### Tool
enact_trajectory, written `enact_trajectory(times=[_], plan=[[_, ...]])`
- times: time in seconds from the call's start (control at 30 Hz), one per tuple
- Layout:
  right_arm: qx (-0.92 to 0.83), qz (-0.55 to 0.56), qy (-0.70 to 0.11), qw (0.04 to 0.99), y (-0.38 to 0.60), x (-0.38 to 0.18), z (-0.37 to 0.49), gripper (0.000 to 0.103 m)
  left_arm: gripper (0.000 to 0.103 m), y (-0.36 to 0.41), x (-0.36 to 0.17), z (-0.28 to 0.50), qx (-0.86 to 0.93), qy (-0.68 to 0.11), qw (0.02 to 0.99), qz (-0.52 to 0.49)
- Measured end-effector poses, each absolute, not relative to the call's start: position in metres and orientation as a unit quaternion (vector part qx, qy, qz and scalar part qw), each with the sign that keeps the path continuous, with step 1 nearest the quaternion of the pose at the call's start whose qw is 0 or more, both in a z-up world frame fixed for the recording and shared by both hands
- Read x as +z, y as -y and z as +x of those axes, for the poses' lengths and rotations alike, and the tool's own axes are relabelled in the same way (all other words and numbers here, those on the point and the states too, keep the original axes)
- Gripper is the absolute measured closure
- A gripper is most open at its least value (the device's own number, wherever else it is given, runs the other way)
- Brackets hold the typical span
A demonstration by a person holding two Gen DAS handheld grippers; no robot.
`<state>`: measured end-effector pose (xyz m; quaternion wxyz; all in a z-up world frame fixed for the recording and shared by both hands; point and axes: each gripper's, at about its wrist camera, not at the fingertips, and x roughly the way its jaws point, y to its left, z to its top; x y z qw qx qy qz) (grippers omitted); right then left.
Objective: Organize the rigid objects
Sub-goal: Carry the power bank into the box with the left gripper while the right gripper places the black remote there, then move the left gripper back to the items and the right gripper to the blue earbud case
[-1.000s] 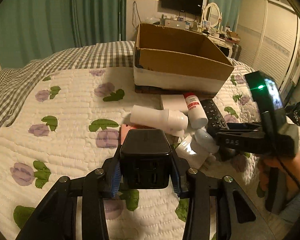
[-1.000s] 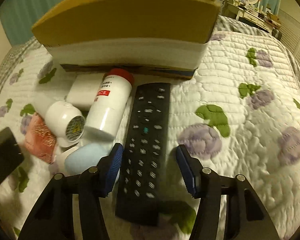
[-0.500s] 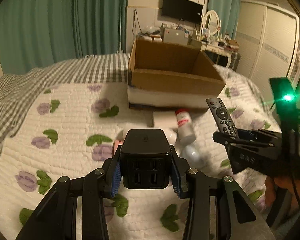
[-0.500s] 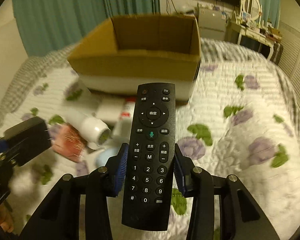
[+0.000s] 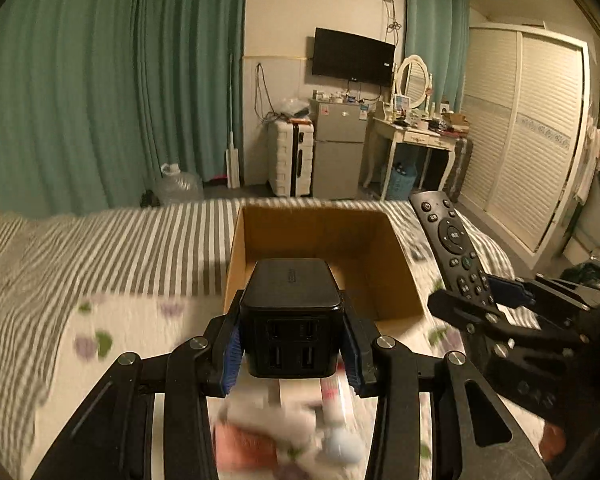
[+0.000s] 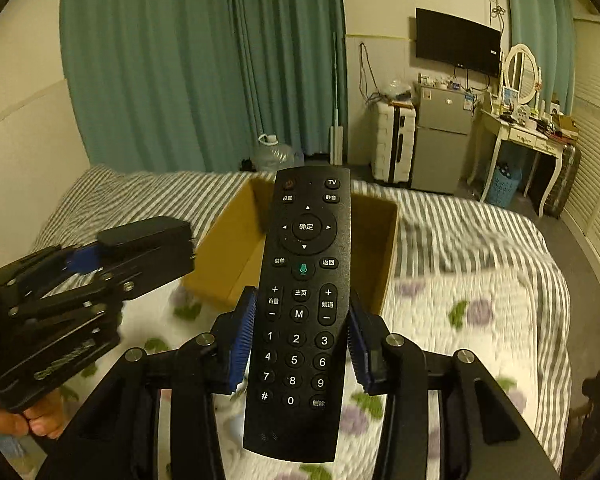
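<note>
Left wrist view shows my left tool (image 5: 292,350) clamped on a black charger block (image 5: 291,316), held in the air in front of the open cardboard box (image 5: 320,232) on the bed (image 5: 100,256). My right tool (image 6: 300,340) is clamped on the black remote control (image 6: 302,304), raised near the same box, beside the left tool.

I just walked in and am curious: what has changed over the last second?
The right gripper closed its fingers on the long black remote control and lifted it off the quilt toward the open brown cardboard box. The left gripper rose too, toward the box. Unchanged: it still grips the black cube-shaped charger.
</note>
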<state>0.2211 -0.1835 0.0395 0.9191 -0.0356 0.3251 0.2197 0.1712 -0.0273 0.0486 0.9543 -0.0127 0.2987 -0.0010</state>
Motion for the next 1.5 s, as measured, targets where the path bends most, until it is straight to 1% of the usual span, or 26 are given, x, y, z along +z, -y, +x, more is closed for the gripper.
enact_trajectory(times=[0.17,0.27,0.4,0.53,0.7,0.77,0.8,0.83,1.03,1.07,1.1,1.17,1.27,1.33,1.37,1.4,1.5], plan=[[0.215,-0.035,-0.324,0.921,0.178,0.032,0.274,0.061,0.061,0.032,0.029,0.226,-0.004,-0.308,0.951,-0.003],[0.215,-0.035,-0.332,0.918,0.175,0.017,0.301,0.061,0.061,0.030,0.000,0.256,-0.003,-0.330,0.944,-0.001],[0.216,-0.035,-0.342,0.914,0.177,-0.003,0.325,0.061,0.061,0.026,-0.033,0.281,-0.002,-0.354,0.935,-0.003],[0.217,-0.035,-0.361,0.906,0.178,-0.023,0.341,0.061,0.061,0.026,-0.051,0.291,-0.001,-0.364,0.931,0.005],[0.214,-0.032,-0.368,0.904,0.180,-0.035,0.348,0.061,0.059,0.032,-0.055,0.293,0.021,-0.357,0.933,0.038],[0.214,-0.025,-0.366,0.905,0.182,-0.034,0.349,0.061,0.058,0.031,-0.052,0.292,0.016,-0.353,0.935,0.027],[0.214,-0.023,-0.364,0.906,0.183,-0.034,0.349,0.061,0.053,0.029,-0.047,0.288,0.015,-0.347,0.937,0.018],[0.211,-0.022,-0.362,0.908,0.183,-0.033,0.349,0.061,0.051,0.027,-0.044,0.286,0.018,-0.343,0.939,0.014],[0.211,-0.008,-0.341,0.916,0.186,-0.024,0.345,0.060,0.050,0.019,-0.018,0.263,0.025,-0.333,0.942,0.018],[0.211,-0.006,-0.341,0.916,0.187,-0.023,0.344,0.058,0.050,0.018,-0.015,0.259,0.026,-0.333,0.943,0.020],[0.206,-0.001,-0.339,0.918,0.190,-0.022,0.340,0.050,0.050,0.017,-0.010,0.252,0.026,-0.331,0.943,0.022],[0.199,0.006,-0.333,0.922,0.196,-0.018,0.330,0.040,0.049,0.016,-0.002,0.239,0.028,-0.327,0.945,0.019],[0.200,-0.002,-0.325,0.924,0.202,-0.010,0.306,0.039,0.049,0.013,0.008,0.216,0.023,-0.323,0.946,0.011],[0.193,-0.009,-0.307,0.932,0.205,-0.002,0.282,0.030,0.048,0.012,0.013,0.203,0.024,-0.320,0.947,0.009],[0.193,-0.011,-0.300,0.934,0.206,0.002,0.270,0.022,0.048,0.011,0.015,0.193,0.022,-0.318,0.948,0.006],[0.196,-0.014,-0.292,0.936,0.207,0.002,0.256,0.018,0.047,0.010,0.018,0.183,0.021,-0.317,0.948,0.005],[0.203,-0.027,-0.289,0.935,0.204,-0.004,0.220,0.014,0.042,0.006,0.020,0.157,0.023,-0.312,0.950,0.001]])
